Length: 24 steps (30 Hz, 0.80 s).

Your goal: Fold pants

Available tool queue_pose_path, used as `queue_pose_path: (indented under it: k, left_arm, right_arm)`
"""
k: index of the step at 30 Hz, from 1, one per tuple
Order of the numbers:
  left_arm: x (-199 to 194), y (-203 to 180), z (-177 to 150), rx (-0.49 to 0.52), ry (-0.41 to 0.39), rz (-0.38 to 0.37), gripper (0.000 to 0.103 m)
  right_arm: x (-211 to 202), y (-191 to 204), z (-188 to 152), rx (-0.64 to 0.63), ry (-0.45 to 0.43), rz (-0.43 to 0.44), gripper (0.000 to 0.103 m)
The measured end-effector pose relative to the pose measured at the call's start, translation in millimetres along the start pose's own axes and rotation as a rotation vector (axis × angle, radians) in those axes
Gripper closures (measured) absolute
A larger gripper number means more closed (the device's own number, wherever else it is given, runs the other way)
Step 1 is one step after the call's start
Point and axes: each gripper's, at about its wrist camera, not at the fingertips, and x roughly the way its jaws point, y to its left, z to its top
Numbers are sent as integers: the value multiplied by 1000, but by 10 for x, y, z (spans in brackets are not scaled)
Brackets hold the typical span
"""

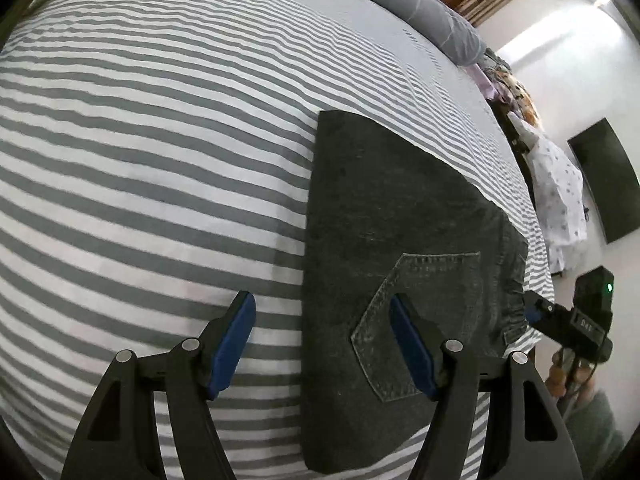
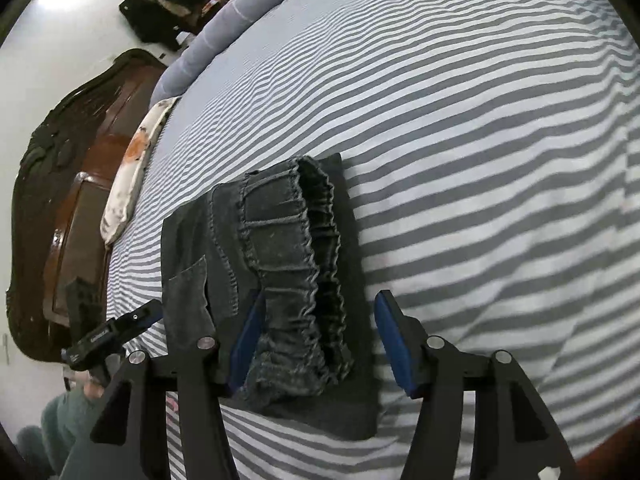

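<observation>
A bed (image 1: 140, 168) covered in a grey-and-white striped sheet fills both views. A grey-blue quilt (image 1: 432, 8) lies rolled along its far edge, and a dark carved headboard (image 2: 60, 200) stands at one end, with a pale stained pillow (image 2: 132, 168) squeezed between it and the sheet.

The pants (image 1: 384, 240), dark grey denim, lie folded into a flat rectangular stack near the bed's near edge, well away from the quilt. A stitched back pocket (image 1: 420, 320) faces up on the top layer. The gathered elastic waistband (image 2: 296, 264) sits at the end of the stack nearest the right wrist camera, bunched and slightly raised above the flat layers beneath it.

Off the bed, a white spotted cloth (image 1: 560, 200) hangs beside a dark flat panel (image 1: 604, 180) on the wall.

The left hand-held gripper (image 1: 322, 344) has its fingers spread wide: one blue pad (image 1: 234, 344) is over the bare sheet, the other over the pocket, so it straddles the long edge of the stack. Whether the pads touch the fabric cannot be told. It holds nothing.

The right hand-held gripper (image 2: 316, 340) is also spread wide and holds nothing. Its left pad (image 2: 246, 340) is beside the waistband, its right pad over the stack's edge where denim meets sheet. In the left wrist view its tip (image 1: 536, 308) appears at the waistband end.
</observation>
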Motion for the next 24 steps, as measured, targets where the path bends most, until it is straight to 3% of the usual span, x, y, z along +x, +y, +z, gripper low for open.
queue_pose_path:
  k: [8,14,19,24]
  left_arm:
    - [79,-54,11,63,-33,1,33]
    - [163,-262,-8,135,-45,56,25]
    - [231,-383,4,180,-14,95,25]
    - [285,-509,-4,182,0,131,32]
  right_arm:
    - [307,-139,61,-18,28,119,49]
    - [376,-96,-21,4,34,193,50]
    - [457,23,36,-35,38,135,49]
    - [508,148,56,-52,35,87,45]
